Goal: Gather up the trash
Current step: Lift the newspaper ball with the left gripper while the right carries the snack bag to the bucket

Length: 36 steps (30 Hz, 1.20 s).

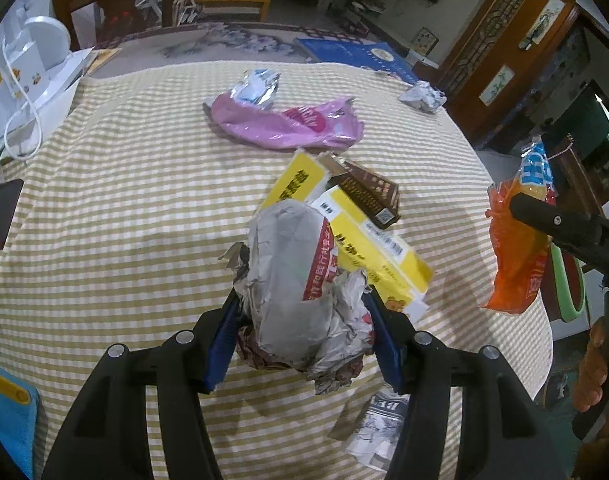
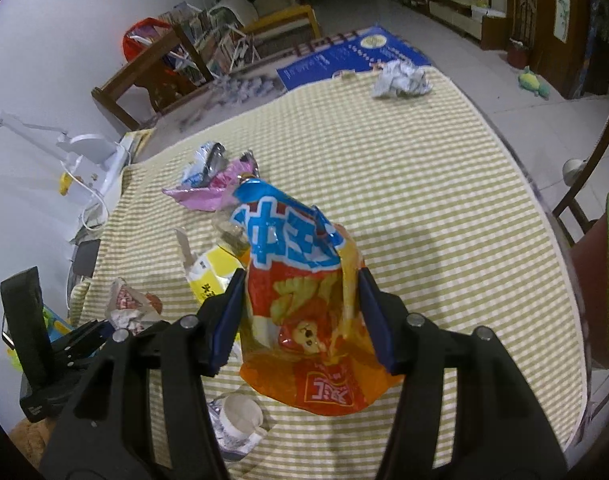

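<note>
1. the left gripper (image 1: 304, 312) is clenched on a crumpled grey newspaper wad (image 1: 292, 272), its blue pads pressed into both sides, held over the near part of the striped tablecloth (image 1: 124, 200).
2. the right gripper (image 2: 300, 316) is clamped on an orange and blue snack bag (image 2: 300, 280), which hangs clear above the cloth.
3. both grippers tilt steeply down toward the table.
4. still on the cloth: a flattened yellow carton (image 1: 368, 240) with a brown box (image 1: 368, 196) on it, a pink plastic bag (image 1: 288, 124) with a silver wrapper (image 1: 256, 88) on its far edge, and a crumpled paper ball (image 1: 422, 96) at the far right.
5. a paper cup (image 2: 240, 416) lies near the right gripper, partly hidden by its finger; i cannot tell if anything is inside.
</note>
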Each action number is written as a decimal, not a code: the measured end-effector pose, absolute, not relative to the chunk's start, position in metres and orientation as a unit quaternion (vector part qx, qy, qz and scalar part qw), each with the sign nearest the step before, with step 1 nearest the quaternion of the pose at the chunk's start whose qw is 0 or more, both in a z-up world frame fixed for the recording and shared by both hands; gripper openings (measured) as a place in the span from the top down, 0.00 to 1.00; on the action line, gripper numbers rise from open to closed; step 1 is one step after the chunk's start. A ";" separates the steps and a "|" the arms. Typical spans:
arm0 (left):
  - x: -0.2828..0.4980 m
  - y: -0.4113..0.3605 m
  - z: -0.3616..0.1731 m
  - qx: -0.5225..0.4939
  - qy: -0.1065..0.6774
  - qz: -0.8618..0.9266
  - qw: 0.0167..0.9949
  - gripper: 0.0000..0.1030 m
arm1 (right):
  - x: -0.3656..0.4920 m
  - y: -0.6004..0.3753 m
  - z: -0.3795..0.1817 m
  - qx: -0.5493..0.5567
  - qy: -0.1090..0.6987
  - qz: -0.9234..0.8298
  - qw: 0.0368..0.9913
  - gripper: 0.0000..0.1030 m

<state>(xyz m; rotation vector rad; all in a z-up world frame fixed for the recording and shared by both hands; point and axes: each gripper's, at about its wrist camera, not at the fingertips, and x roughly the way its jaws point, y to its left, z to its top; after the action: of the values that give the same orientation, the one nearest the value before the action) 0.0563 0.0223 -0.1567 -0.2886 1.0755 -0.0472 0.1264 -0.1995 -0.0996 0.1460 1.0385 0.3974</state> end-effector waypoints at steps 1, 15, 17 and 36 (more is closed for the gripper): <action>0.056 0.021 -0.155 -0.135 0.509 -0.025 0.850 0.46 | 0.124 -0.199 -0.097 0.067 0.489 0.189 0.849 0.48; 0.053 0.002 -0.140 -0.113 0.498 -0.043 0.858 0.46 | 0.103 -0.214 -0.080 0.071 0.462 0.182 0.865 0.48; 0.053 -0.001 -0.138 -0.110 0.497 -0.045 0.860 0.46 | 0.100 -0.218 -0.077 0.073 0.458 0.181 0.867 0.48; 0.055 -0.033 -0.102 -0.088 0.464 -0.055 0.880 0.46 | 0.087 -0.258 -0.048 0.087 0.417 0.165 0.890 0.48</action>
<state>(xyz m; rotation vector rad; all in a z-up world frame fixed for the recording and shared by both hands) 0.0552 -0.0335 -0.1023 -0.1825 0.9679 -0.1145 0.0869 -0.2579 -0.0484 0.1801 0.8655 0.3424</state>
